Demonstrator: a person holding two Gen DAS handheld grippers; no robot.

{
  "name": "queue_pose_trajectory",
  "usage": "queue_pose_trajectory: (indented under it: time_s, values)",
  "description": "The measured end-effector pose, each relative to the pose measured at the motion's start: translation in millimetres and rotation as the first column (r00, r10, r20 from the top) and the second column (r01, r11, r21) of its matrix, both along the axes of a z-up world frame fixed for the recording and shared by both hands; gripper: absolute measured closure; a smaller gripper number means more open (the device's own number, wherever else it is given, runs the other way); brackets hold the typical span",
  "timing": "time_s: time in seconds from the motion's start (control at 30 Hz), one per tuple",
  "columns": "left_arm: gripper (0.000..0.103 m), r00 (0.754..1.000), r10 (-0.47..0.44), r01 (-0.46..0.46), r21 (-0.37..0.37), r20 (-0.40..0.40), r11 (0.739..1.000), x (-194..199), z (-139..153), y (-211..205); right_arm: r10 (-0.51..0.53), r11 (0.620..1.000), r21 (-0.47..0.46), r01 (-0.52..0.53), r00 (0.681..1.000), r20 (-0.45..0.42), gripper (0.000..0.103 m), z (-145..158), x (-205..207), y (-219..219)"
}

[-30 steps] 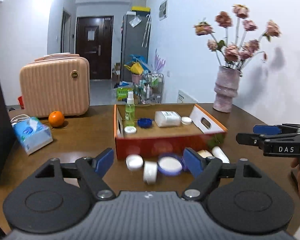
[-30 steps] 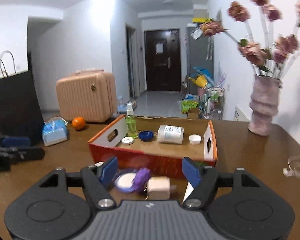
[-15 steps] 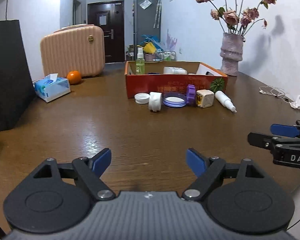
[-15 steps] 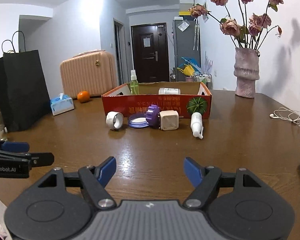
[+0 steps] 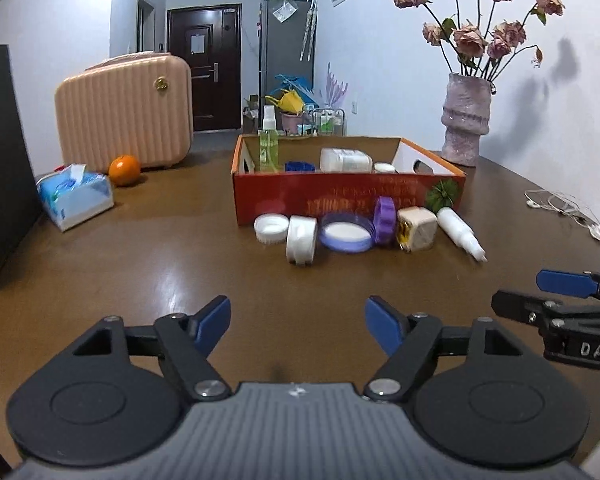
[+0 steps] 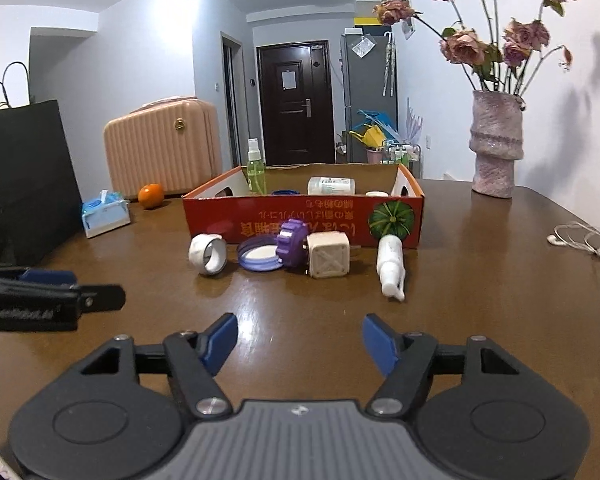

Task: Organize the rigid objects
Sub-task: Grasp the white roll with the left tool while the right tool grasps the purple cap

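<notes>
A red cardboard box (image 5: 340, 200) (image 6: 300, 216) stands mid-table and holds a green spray bottle (image 5: 269, 144), a white bottle (image 5: 345, 160) and small caps. Along its front lie a white cap (image 5: 271, 229), a white ring (image 5: 301, 240) (image 6: 208, 254), a purple-rimmed lid (image 5: 346, 233), a purple gear (image 6: 293, 242), a beige cube (image 6: 328, 255) and a white bottle on its side (image 6: 390, 266). My left gripper (image 5: 298, 316) and right gripper (image 6: 299, 334) hover low over bare table, well short of that row. Both jaws are closing with nothing between them.
A pink suitcase (image 5: 124, 112), an orange (image 5: 125, 170) and a tissue pack (image 5: 75, 196) sit at the back left, with a black bag (image 6: 28, 176) at the left edge. A vase of flowers (image 5: 466, 120) and earphone cables (image 6: 584, 240) are on the right.
Both grippers have sunk toward the table and drawn back from the row, which no longer sits between the fingertips in view. Both jaws have narrowed a little.
</notes>
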State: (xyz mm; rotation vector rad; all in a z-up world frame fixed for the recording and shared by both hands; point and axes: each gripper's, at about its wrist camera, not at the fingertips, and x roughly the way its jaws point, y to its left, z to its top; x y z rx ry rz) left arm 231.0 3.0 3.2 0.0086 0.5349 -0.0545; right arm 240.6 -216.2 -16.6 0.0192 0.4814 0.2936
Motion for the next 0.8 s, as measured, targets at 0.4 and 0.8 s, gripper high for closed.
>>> queue_pose_trajectory:
  time_s: [0.4, 0.8]
  values:
    - [0.040, 0.997, -0.067, 0.067, 0.002, -0.041, 0.998, 127, -10, -1, 0.009, 1.000, 0.011, -0.009, 1.000, 0.002, 0.046, 8, 109, 33]
    - [0.078, 0.994, -0.093, 0.091, -0.042, -0.058, 0.995, 150, -25, 6, -0.028, 0.999, -0.036, 0.026, 0.998, -0.057, 0.078, -9, 175, 64]
